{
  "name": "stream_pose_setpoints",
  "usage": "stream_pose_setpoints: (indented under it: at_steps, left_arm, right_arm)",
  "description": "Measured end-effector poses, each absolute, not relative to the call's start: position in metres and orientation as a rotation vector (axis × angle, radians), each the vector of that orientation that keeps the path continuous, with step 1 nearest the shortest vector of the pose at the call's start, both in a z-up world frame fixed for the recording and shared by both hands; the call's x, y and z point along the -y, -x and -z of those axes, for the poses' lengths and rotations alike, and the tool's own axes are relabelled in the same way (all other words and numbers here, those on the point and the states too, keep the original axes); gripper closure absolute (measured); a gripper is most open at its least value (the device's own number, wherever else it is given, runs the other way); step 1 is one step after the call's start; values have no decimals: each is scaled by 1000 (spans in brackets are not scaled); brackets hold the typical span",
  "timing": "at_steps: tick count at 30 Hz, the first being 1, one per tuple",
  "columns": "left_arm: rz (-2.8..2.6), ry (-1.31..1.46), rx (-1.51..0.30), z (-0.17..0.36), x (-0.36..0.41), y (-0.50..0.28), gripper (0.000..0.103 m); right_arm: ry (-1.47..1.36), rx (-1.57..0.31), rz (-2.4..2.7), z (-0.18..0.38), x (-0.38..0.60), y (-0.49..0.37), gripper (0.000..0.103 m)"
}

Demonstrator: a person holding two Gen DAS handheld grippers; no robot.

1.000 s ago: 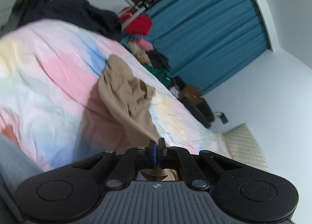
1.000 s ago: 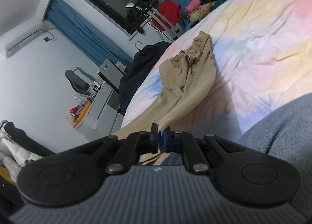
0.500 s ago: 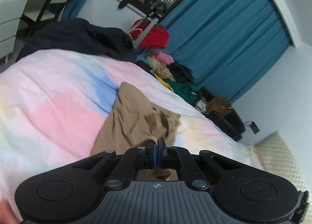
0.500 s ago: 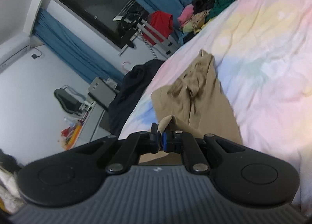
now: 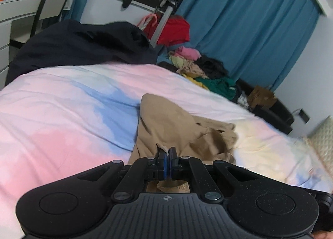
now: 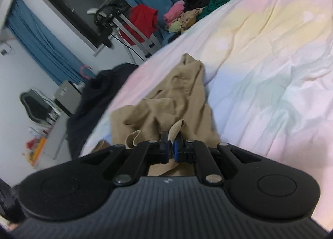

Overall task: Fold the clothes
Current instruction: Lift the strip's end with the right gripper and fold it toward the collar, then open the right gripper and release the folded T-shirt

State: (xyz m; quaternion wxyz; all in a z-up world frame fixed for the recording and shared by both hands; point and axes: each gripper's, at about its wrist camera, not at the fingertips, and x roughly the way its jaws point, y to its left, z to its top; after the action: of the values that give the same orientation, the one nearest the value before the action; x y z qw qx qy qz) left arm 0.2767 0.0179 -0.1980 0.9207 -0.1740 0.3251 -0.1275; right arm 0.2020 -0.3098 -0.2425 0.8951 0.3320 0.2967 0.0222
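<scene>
Lowered, tan garment (image 5: 170, 126) now stretches away lengthwise.

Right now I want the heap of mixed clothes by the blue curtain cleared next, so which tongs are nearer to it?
Probably the left, though the difference is slight. Both tongs, left and right, grip the crumpled tan garment on the pastel bedspread, far from the heap.

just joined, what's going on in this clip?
A person is folding clothes on a bed with a handheld gripper in each hand. Both the left gripper and the right gripper are shut on edges of one tan garment, which lies rumpled on the pastel bedspread. It is not folded flat yet. More clothes are heaped past the far edge of the bed.
</scene>
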Motion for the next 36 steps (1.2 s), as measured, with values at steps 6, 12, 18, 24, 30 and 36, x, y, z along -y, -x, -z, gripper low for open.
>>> stream_pose_setpoints:
  at_steps: [6,12,18,24,30,36]
  left_arm:
    - [249,310,-735,249,-10,-319,101]
    - [248,236,-789,275,-3,-332,100]
    - [250,170,-758,263,7,-317,62]
    - [242,144,-685,233,12,-282,27]
    - [268,64,-540,198,14,-224,2]
    - [274,56,-474,181,8,-171,1]
  right_arm:
    - [-603,-674,-18,278,310,-236,95]
    - [-530,-725,-13,298,304,-250,94]
    - [-481,-712,-14,287,299,-243,91]
    - [-409,-615,3,256,290,-210,9]
    - [-331,-480,17,225,275,-158,9]
    - [-284,-414,24,209,264,-121,9]
